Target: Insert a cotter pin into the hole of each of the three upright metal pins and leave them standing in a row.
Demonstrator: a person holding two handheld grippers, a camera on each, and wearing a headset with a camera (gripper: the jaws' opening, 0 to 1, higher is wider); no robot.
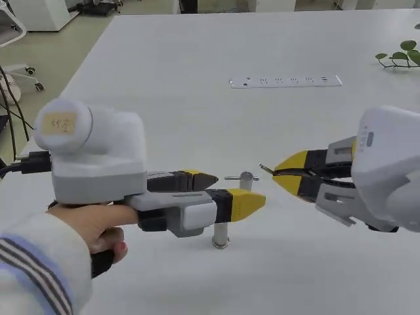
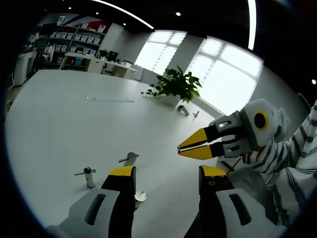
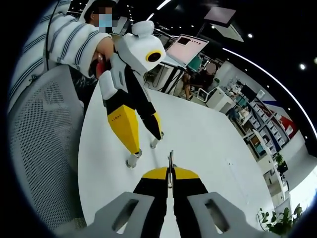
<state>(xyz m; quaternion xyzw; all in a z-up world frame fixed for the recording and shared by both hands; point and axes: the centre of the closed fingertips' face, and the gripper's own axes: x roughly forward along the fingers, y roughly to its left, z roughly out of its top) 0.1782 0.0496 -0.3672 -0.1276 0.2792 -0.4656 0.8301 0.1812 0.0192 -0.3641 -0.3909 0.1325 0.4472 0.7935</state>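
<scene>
Metal pin (image 1: 220,235) half hidden behind left gripper (image 1: 240,189)

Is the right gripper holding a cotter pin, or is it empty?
Holding: the right gripper is shut on a thin cotter pin, which sticks out past the tips of its fingers.

Bench surroundings, off-task items.
Long white plastic power strip (image 1: 285,81) lies flat on the far part of the pale grey tabletop (image 1: 164,59); green leafy plant (image 1: 400,56) at far right edge; grey mesh chair back (image 3: 39,129) near the table.
</scene>
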